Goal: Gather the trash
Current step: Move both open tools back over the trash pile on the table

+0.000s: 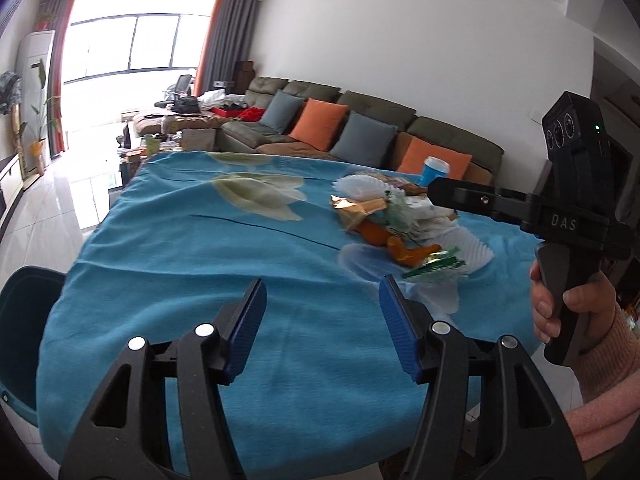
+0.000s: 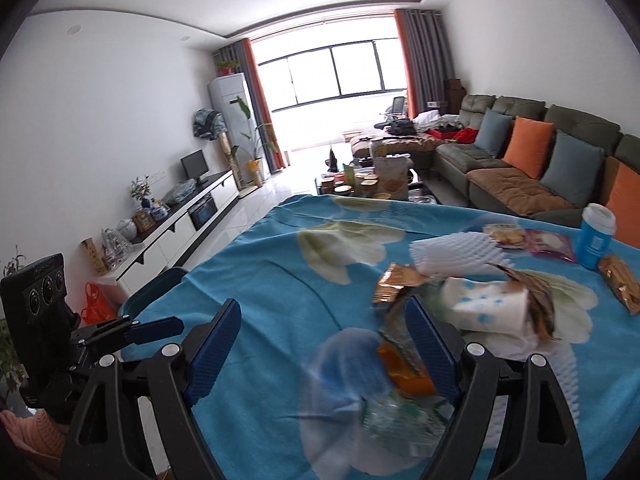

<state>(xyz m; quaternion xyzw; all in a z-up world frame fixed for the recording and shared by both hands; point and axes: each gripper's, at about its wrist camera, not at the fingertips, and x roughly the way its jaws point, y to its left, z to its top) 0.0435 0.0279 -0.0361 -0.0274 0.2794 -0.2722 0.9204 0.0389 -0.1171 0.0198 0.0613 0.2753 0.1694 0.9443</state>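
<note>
A heap of trash (image 1: 400, 232) lies on the blue tablecloth (image 1: 200, 260): white foam fruit nets, a gold wrapper, orange peel and clear plastic. My left gripper (image 1: 322, 312) hovers open over bare cloth short of the heap, with nothing between its blue pads. My right gripper (image 2: 320, 344) is wide open low over the cloth. Its right finger (image 2: 428, 344) is beside the orange peel (image 2: 400, 368) and crinkled clear plastic (image 2: 400, 420), and nothing is gripped. A dark teal bin (image 1: 24, 320) stands at the table's left edge.
A blue cup with a white lid (image 2: 596, 236), snack packets (image 2: 620, 284) and a white dotted tissue pack (image 2: 488, 308) lie farther right on the cloth. A sofa with orange and grey cushions (image 1: 320, 120) stands behind the table. A hand (image 1: 560, 308) holds the right gripper's handle.
</note>
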